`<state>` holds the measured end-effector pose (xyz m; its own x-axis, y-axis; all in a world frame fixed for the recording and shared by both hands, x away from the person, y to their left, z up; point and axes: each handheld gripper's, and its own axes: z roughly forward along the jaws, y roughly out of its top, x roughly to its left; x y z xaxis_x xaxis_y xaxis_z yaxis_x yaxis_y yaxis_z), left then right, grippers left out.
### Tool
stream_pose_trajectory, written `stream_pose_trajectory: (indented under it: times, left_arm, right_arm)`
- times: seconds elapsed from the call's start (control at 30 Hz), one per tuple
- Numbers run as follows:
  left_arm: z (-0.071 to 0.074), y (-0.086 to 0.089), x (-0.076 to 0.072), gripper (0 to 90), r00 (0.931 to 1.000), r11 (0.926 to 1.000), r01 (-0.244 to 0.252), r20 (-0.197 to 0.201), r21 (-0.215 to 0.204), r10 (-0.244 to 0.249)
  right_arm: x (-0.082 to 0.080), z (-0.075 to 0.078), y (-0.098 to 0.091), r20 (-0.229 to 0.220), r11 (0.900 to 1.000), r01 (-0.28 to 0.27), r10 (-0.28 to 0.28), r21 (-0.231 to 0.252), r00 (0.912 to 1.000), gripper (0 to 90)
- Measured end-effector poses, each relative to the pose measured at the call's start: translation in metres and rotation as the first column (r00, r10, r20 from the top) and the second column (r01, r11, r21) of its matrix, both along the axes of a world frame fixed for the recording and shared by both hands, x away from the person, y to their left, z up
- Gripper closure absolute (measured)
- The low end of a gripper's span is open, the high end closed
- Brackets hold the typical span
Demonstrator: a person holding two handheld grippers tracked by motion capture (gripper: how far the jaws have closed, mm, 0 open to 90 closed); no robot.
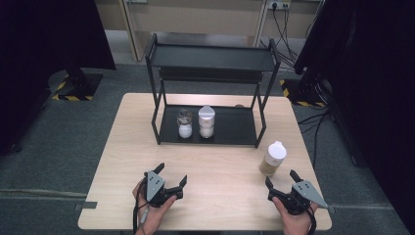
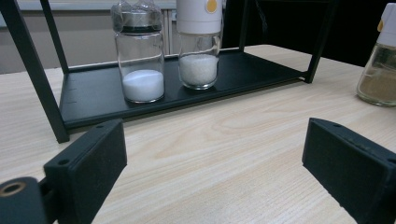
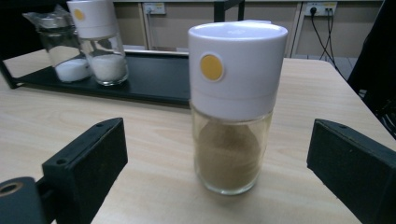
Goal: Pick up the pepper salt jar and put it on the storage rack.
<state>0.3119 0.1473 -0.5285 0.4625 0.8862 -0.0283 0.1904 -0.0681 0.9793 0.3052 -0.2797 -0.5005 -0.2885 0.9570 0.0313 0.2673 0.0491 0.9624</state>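
Observation:
A black two-tier rack [image 1: 244, 138] stands at the back of the wooden table. On its lower shelf are a clear jar with white powder [image 1: 184, 124] [image 2: 140, 53] [image 3: 63, 46] and a white-capped jar of white grains [image 1: 206, 122] [image 2: 199, 44] [image 3: 100, 42]. A white-capped jar of tan powder [image 1: 272, 158] [image 3: 232, 105] [image 2: 379, 70] stands on the table right of the rack. My left gripper [image 1: 172, 177] [image 2: 212, 172] is open near the front edge, empty. My right gripper [image 1: 282, 179] [image 3: 217, 172] is open just short of the tan jar, jaws either side of it, not touching.
The rack's upper shelf [image 1: 210, 58] holds nothing I can see. Bare wooden tabletop [image 1: 220, 171] lies between the grippers and the rack. Black stands [image 1: 76, 85] and cables [image 1: 318, 117] are on the grey floor around the table.

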Motion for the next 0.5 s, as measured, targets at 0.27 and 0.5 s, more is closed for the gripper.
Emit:
stream_pose_trajectory:
  times: [0.27,0.5]
  left_arm:
    - [0.000,0.000,0.000,5.9,1.0000,1.0000,0.000,0.002,-0.005,0.000]
    - [0.000,0.001,0.000,5.9,1.0000,1.0000,0.000,-0.001,-0.010,0.000]
  right_arm:
    - [0.031,0.001,0.004,-0.006,0.9996,0.025,-0.025,-0.016,0.9997,7.4]
    - [0.048,-0.002,0.007,-0.007,0.9990,0.039,-0.039,-0.024,0.9992,11.6]
